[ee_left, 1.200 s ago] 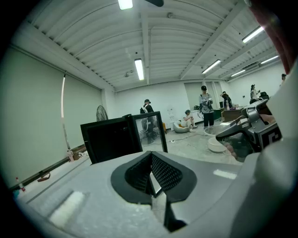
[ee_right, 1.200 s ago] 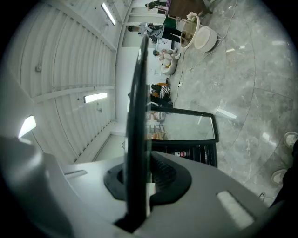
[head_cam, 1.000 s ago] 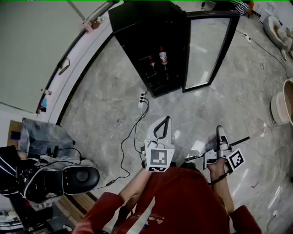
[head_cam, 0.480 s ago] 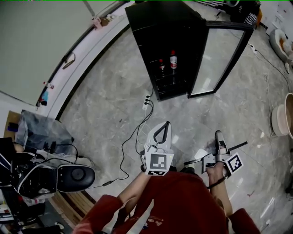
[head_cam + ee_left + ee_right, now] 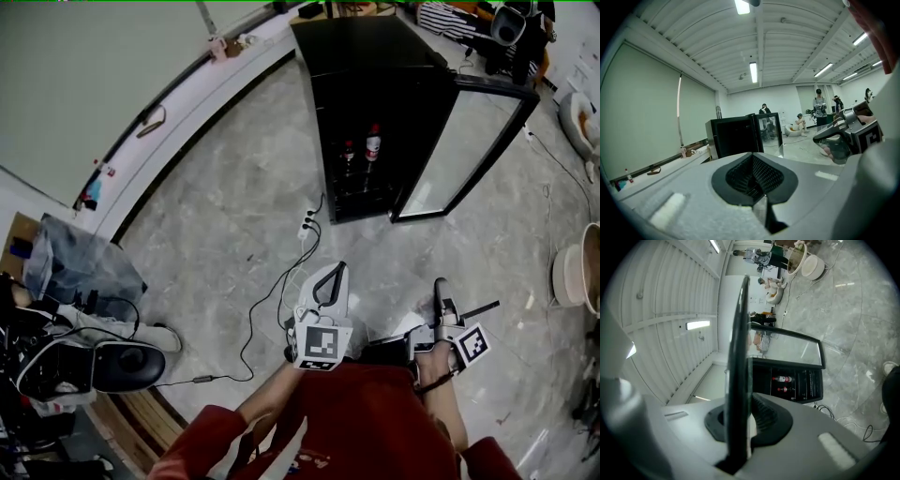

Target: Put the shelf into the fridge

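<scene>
The black fridge [image 5: 375, 75] stands ahead with its glass door [image 5: 469, 150] swung open to the right. Two bottles [image 5: 372, 145] stand inside it. My right gripper [image 5: 439, 292] is shut on the shelf [image 5: 480, 307], a thin glass plate with a dark rim, held edge-on low in front of the person's body. In the right gripper view the shelf [image 5: 738, 352] rises as a dark vertical edge out of the right gripper [image 5: 743, 420], with the fridge [image 5: 787, 380] beyond. My left gripper [image 5: 328, 274] is shut with nothing in it, to the left of the shelf. The left gripper view shows the fridge [image 5: 733, 136] far off.
A power strip with a cable [image 5: 305, 230] lies on the marble floor between me and the fridge. A black seat [image 5: 127, 366] and a grey bag [image 5: 80, 267] are at the left. A white basin [image 5: 570, 277] sits at the right. Several people [image 5: 819, 105] stand far behind the fridge.
The fridge has drifted lower and to the right in the head view and looks nearer. Both grippers keep their places before the body, the right one still on the shelf.
</scene>
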Action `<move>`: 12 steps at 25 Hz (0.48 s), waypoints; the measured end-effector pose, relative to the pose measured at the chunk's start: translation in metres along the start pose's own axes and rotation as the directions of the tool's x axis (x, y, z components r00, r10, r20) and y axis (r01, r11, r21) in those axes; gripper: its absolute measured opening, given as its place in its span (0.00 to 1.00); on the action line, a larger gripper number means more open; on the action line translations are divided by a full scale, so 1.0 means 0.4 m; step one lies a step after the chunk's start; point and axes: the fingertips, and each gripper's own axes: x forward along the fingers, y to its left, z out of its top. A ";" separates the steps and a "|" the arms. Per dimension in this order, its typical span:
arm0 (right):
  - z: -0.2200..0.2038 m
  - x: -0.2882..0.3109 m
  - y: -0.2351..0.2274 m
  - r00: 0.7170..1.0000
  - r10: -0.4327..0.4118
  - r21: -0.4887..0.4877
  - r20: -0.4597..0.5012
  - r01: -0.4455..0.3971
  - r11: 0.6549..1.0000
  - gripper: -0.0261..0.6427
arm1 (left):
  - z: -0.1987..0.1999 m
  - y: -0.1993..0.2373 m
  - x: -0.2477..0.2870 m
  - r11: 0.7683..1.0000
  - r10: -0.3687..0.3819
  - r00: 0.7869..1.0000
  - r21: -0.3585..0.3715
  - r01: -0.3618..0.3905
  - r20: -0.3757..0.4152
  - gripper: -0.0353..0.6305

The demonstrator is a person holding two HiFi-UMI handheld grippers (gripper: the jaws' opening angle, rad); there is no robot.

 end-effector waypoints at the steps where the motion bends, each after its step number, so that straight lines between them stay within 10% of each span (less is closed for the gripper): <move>1: -0.006 0.012 0.002 1.000 0.001 -0.002 -0.007 -0.001 1.000 0.06 | -0.002 0.011 0.004 1.000 0.009 1.000 -0.008 -0.009 0.001 0.05; 12: 0.007 0.177 -0.014 0.997 -0.008 0.010 -0.073 0.009 1.000 0.06 | -0.005 0.066 0.120 0.998 0.057 0.998 -0.019 -0.058 -0.033 0.05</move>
